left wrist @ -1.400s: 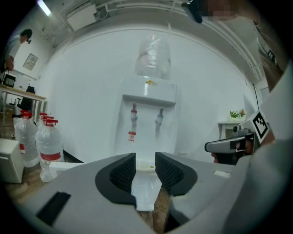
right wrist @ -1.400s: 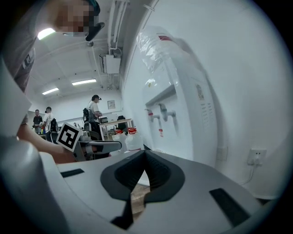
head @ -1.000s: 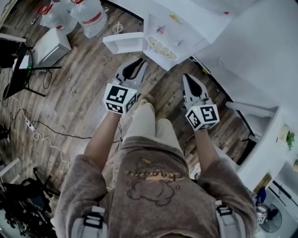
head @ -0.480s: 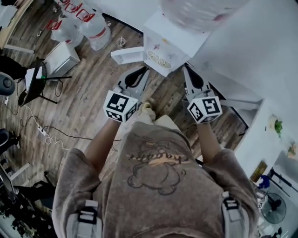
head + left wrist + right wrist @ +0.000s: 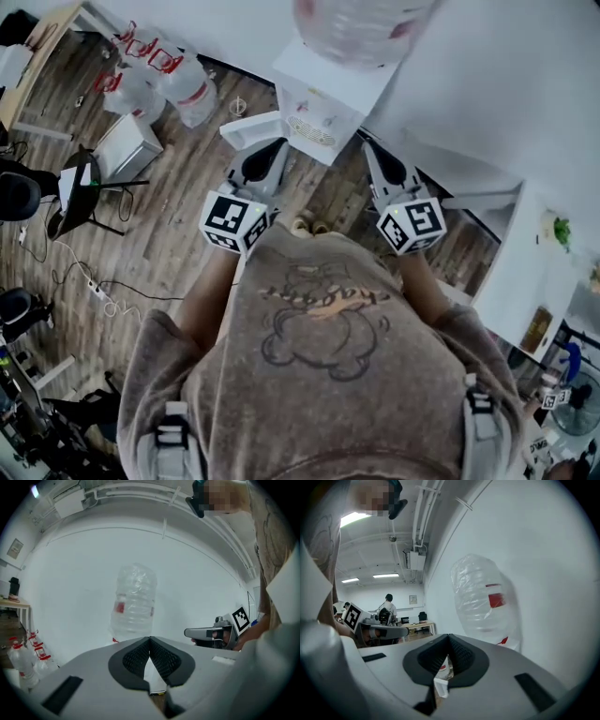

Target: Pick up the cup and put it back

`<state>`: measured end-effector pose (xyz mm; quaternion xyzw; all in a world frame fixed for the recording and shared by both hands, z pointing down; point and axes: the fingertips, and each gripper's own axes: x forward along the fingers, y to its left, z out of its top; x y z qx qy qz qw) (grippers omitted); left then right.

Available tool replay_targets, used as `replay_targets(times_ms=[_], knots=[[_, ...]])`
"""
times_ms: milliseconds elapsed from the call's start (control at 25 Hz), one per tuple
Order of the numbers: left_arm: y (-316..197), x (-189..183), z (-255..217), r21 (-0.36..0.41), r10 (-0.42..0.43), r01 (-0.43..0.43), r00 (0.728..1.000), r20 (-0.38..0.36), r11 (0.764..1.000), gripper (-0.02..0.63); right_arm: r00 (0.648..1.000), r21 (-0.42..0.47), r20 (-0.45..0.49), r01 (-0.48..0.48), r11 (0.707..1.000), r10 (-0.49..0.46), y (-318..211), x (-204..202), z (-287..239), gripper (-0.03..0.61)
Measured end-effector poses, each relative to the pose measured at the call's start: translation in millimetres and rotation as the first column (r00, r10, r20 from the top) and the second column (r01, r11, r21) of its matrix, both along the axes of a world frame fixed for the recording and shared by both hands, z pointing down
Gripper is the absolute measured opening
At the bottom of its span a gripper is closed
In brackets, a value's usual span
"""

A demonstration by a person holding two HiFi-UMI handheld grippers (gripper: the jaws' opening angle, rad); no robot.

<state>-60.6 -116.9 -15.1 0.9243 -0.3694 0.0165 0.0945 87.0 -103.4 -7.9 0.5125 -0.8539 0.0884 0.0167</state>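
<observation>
Facing the water dispenser [image 5: 323,103] with its big bottle [image 5: 361,23], the left gripper [image 5: 269,150] has just closed its jaws on nothing; the right gripper [image 5: 373,152] is closed and empty too. No cup shows anywhere (perhaps hidden), so closed jaws may knock it over.

The left tool [image 5: 150,639] has just closed its jaws tip to tip, with nothing between them. Straight ahead, a big clear water bottle [image 5: 134,603] with a red label stands inverted against a white wall [image 5: 70,583]. The right tool [image 5: 187,633] is held level at the right, and spare bottles [image 5: 21,660] stand at the lower left.
</observation>
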Motion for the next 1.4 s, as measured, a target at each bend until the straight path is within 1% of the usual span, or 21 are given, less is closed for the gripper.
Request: replay_targets(times_ms=[120,240,440,680,1120,1400], knots=[[4,-5,9,-0.009,-0.031,0.031,0.999,-0.008,0.999,0.003,0.999,-0.016,0.005,-0.048,0.999,0.048,10,15,6,0.003],[9,-7,23,-0.011,-0.052,0.052,0.999,-0.009,0.999,0.003,0.996,-0.022,-0.012,-0.087,0.996,0.087,16,31,18,0.003],[15,-6,48,-0.020,-0.059,0.059,0.998,-0.009,0.998,0.003,0.992,-0.028,-0.053,-0.115,0.993,0.113,23,46,40,0.003],[19,1,64,-0.035,-0.089,0.089,0.996,-0.019,0.995,0.003,0.993,-0.052,-0.043,-0.113,0.992,0.111,26,53,54,0.003],[14,6,61,-0.042,-0.142,0.141,0.990,-0.016,0.989,0.003,0.995,-0.064,-0.012,-0.098,0.993,0.097,28,59,57,0.002],[18,12,59,-0.049,-0.158,0.157,0.987,-0.011,0.986,0.003,0.997,-0.062,-0.004,-0.074,0.995,0.074,30,58,55,0.002]])
